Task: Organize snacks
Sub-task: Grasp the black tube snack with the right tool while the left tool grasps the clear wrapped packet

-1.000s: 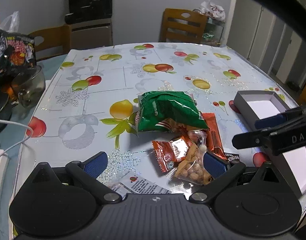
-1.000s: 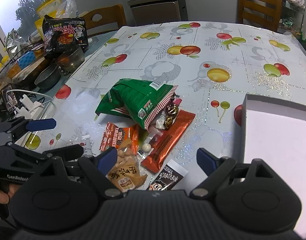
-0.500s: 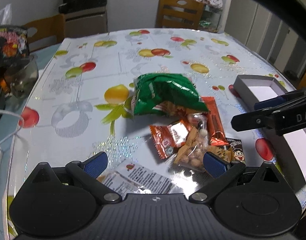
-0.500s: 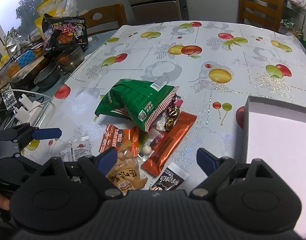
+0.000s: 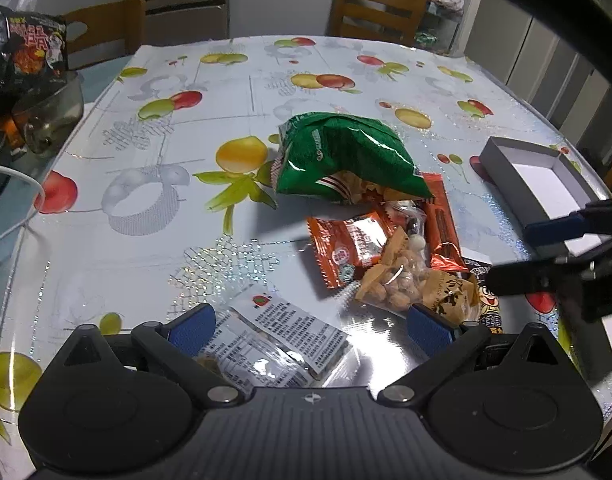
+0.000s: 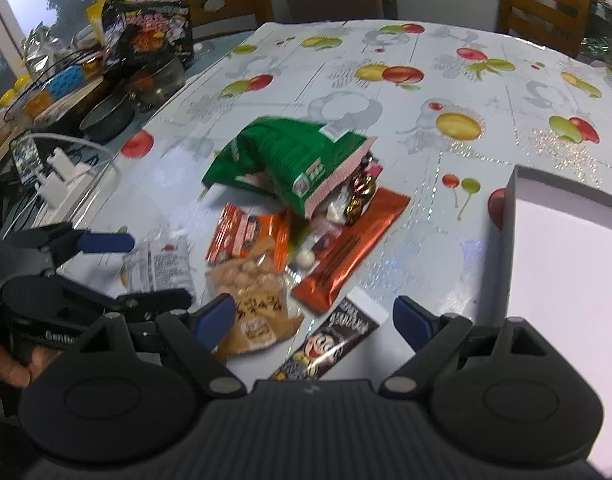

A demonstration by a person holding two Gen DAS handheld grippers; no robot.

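A pile of snacks lies mid-table: a green chip bag [image 5: 345,156] [image 6: 290,160], an orange packet [image 5: 345,244] [image 6: 250,236], a peanut bag [image 5: 393,284] [image 6: 246,280], a long red-brown bar [image 5: 441,224] [image 6: 353,252] and a black cartoon packet [image 6: 329,344]. A clear white-labelled packet [image 5: 278,332] [image 6: 158,264] lies apart, between my left gripper's [image 5: 309,326] open fingers. My right gripper [image 6: 313,316] is open over the near end of the pile, holding nothing. The grey open box [image 5: 533,176] [image 6: 565,240] stands to the right.
The table has a fruit-print cloth [image 5: 186,160]. At its left edge are a glass bowl [image 5: 46,116], a black noodle pack [image 6: 146,32], pans and a white power strip with cables [image 6: 62,176]. Wooden chairs [image 5: 377,8] stand at the far side.
My left gripper has pulled back toward the near edge, so the clear packet now lies between its fingers. My right gripper moved forward and lower over the pile.
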